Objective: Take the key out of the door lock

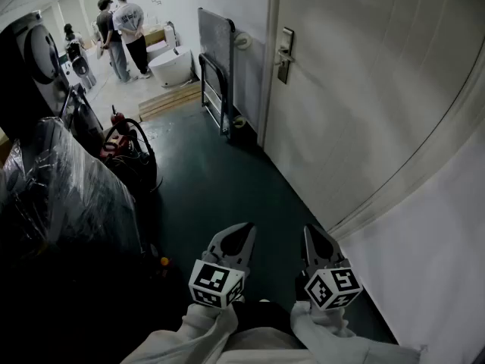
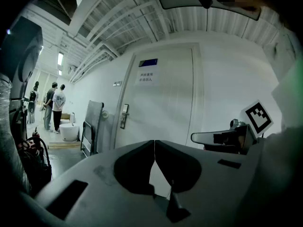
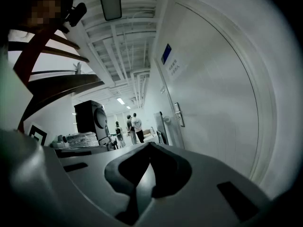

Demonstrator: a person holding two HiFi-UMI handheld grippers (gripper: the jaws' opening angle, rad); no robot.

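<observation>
- The person stands on the dark green floor (image 1: 220, 188) beside a white door (image 1: 364, 89), both grippers held low and close to the body, white sleeves (image 1: 198, 331) showing behind them.
- The left gripper (image 1: 236, 235) has its jaws clenched: in its own view the two tips meet in a thin line with nothing pinched between them.
- The right gripper (image 1: 316, 237) is just beside it, pointing the same way. Its jaws are also pressed together at the tips and carry nothing.
- Each gripper bears a marker cube (image 1: 216, 283) at its rear.
- The door lock (image 1: 285, 54), a metal plate with a lever handle, sits at the door's edge, well ahead of both grippers. Neither gripper is anywhere near it.
- The key itself is too small to make out from here. All I can say is that the lock plate is where it would show, and no view resolves it.
- A printed sign (image 2: 147, 77) is stuck on the door's upper part, with a small blue plate (image 2: 150, 62) above it.
- A folded platform trolley (image 1: 216, 59) leans upright against the wall just past the door frame.
- Further down the corridor several people (image 1: 129, 25) stand with their backs turned, near a white tub (image 1: 170, 65).
- On the left side are a large dark drum-fronted machine (image 1: 34, 59) and a bulky load under clear plastic wrap (image 1: 61, 188).
</observation>
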